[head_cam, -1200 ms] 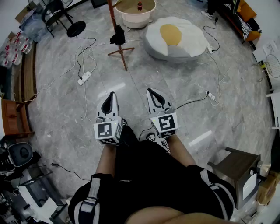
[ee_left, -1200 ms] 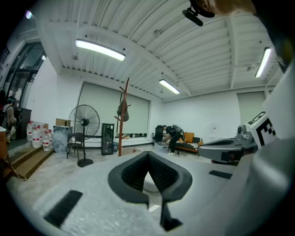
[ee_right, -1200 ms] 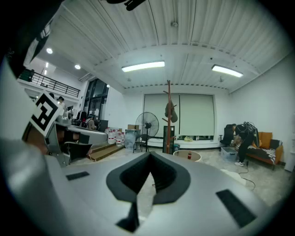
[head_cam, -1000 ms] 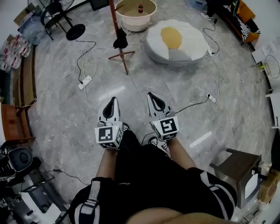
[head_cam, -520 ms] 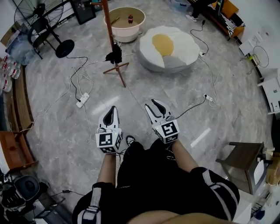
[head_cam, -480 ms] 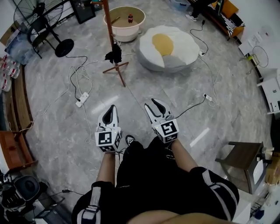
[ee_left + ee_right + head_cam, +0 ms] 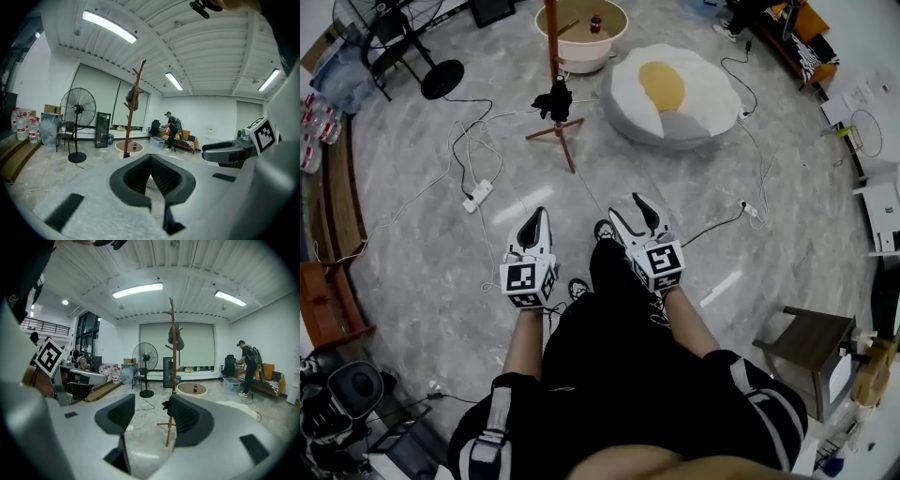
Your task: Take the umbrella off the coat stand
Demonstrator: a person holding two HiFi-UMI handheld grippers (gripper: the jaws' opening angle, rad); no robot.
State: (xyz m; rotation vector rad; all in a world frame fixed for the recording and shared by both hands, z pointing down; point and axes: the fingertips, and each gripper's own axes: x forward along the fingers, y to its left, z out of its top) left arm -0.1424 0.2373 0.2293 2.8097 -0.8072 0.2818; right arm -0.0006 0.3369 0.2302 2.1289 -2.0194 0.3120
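Current step, as judged: approach. The coat stand [image 7: 552, 47] stands on the floor [image 7: 441, 244] well ahead of both units. The umbrella [image 7: 555, 99] is taken to be the black bundle hanging low on the pole. A second dark item [image 7: 176, 341] hangs near the top, so the identification is not certain. The left hand-held gripper [image 7: 151, 161] has its jaws pressed together and is empty. The right hand-held gripper [image 7: 151, 411] is spread; its jaws have just been opening, with nothing between them. The next move likely calls for closing the gap, setting the spread jaws around the bundle, pinching it, then lifting it clear of its peg.
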